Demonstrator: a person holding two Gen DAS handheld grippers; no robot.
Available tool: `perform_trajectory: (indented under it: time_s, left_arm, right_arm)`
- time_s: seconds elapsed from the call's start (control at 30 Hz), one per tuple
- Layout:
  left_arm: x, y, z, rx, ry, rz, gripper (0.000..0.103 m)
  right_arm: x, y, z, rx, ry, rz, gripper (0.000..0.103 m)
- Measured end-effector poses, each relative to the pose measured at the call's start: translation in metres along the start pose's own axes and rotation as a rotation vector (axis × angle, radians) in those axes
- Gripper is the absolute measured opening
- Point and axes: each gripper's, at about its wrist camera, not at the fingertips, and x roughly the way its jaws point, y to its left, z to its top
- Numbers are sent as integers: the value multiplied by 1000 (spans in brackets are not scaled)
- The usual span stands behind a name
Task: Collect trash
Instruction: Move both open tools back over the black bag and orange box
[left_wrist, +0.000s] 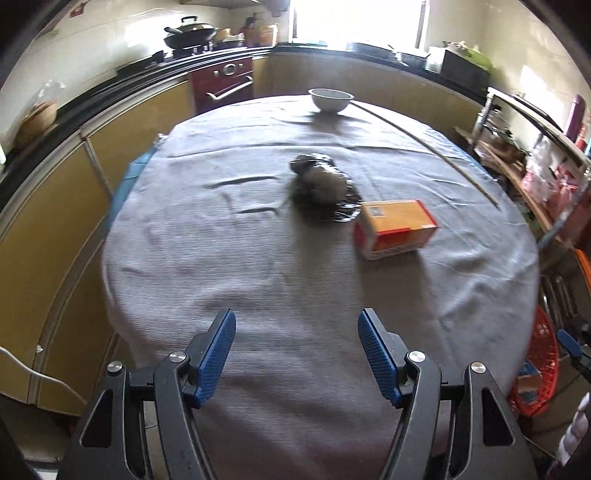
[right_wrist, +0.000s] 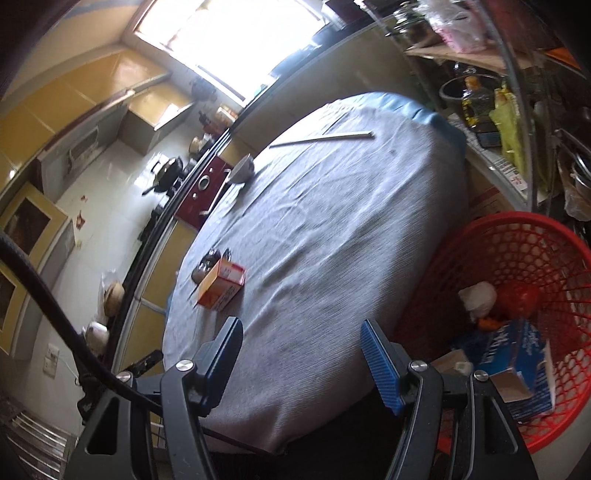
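An orange and white carton lies on the grey-clothed round table, with a crumpled dark plastic wrapper just behind it to the left. My left gripper hovers over the table's near edge, open and empty, well short of both. In the right wrist view the carton and the wrapper lie at the table's left side. My right gripper is open with nothing between its fingers, over the table's near edge. A red mesh basket beside the table holds a blue box and other trash.
A white bowl stands at the table's far edge, and a long thin stick lies across the far right. Yellow kitchen cabinets and a stove with a wok line the left. A cluttered metal rack stands right of the table.
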Motion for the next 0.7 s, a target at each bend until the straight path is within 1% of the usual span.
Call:
perform_trajectory:
  time_s: [0.2, 0.4, 0.7]
  left_arm:
    - [-1, 6, 0, 13, -29, 56, 70]
    - [-1, 10, 3, 36, -61, 95, 70]
    - [1, 24, 6, 35, -88, 129, 70]
  right_arm:
    - [25, 25, -5, -49, 58, 1, 69]
    - [47, 54, -4, -98, 99, 17, 70]
    - [91, 109, -5, -170, 190, 81, 70]
